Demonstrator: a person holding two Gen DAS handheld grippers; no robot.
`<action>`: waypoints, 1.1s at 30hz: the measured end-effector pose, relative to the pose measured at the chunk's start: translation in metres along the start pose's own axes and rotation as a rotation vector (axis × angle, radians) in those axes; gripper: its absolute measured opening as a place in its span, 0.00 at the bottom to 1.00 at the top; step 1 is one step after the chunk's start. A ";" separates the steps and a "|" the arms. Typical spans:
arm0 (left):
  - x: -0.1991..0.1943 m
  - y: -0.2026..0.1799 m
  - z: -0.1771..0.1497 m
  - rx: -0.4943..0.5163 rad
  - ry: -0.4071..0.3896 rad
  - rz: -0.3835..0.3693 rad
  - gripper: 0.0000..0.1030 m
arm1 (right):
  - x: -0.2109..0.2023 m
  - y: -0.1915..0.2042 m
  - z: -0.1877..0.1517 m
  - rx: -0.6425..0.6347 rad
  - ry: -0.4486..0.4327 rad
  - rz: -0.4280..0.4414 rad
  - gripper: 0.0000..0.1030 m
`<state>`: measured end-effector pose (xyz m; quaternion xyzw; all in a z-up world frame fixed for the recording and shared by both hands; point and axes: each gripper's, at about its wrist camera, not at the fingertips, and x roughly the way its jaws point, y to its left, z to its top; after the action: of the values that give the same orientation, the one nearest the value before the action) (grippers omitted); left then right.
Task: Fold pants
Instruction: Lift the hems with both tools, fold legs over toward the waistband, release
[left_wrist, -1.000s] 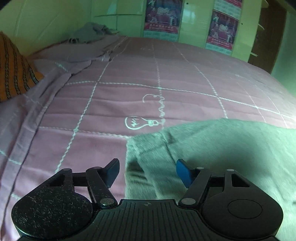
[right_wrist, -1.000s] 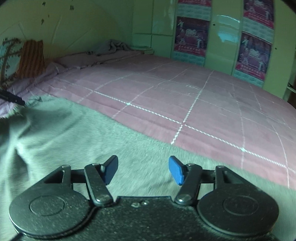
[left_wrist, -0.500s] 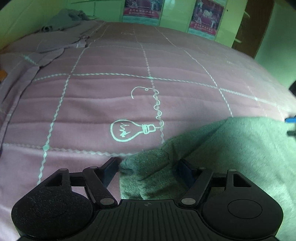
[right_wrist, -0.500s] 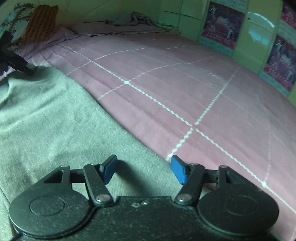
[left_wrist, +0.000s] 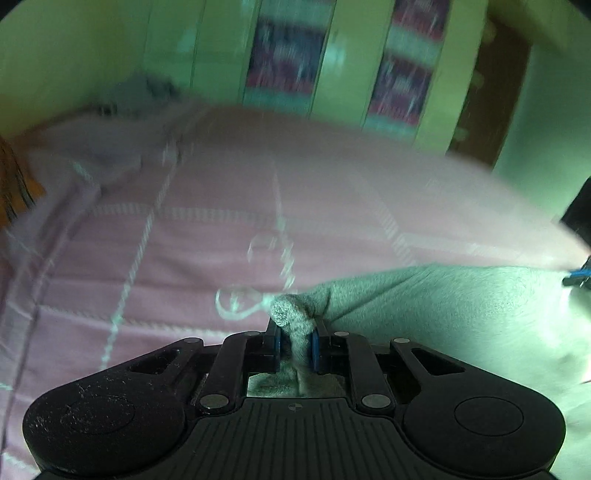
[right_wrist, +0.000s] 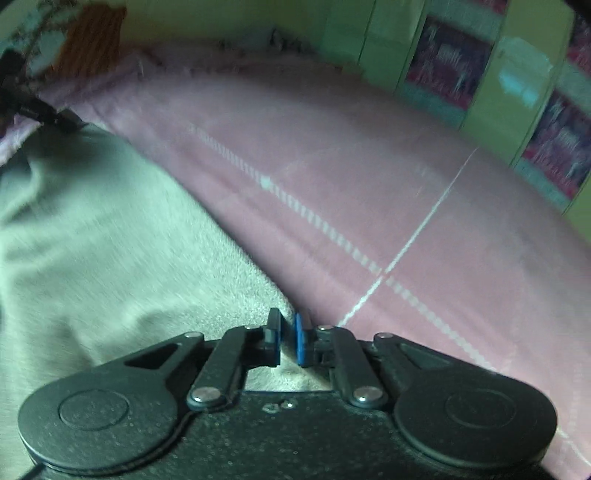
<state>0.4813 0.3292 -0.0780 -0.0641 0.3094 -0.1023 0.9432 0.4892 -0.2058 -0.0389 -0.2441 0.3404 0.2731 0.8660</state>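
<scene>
Left gripper (left_wrist: 295, 341) now clamped on bunched pants (left_wrist: 443, 317) corner; right gripper (right_wrist: 287, 341) closed on pants edge; formerly open.

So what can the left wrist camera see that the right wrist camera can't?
Only the left wrist view shows a white drawing on the bedspread and a bunched corner of the pants pinched in the left claw. Only the right wrist view shows the right claw shut on the pants' edge. Both show the grey pants, the pink bedspread and wall posters.
</scene>
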 end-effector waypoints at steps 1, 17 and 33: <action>-0.018 -0.001 0.000 -0.005 -0.035 -0.018 0.15 | -0.019 0.006 0.000 -0.009 -0.033 -0.012 0.06; -0.173 -0.042 -0.141 0.085 0.021 -0.003 0.16 | -0.204 0.176 -0.120 0.020 -0.102 -0.027 0.08; -0.262 -0.004 -0.208 -0.576 -0.059 -0.066 0.73 | -0.239 0.164 -0.169 0.738 -0.090 0.001 0.43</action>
<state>0.1497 0.3746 -0.0942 -0.3423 0.2959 -0.0391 0.8909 0.1595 -0.2620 -0.0150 0.0973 0.3776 0.1429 0.9097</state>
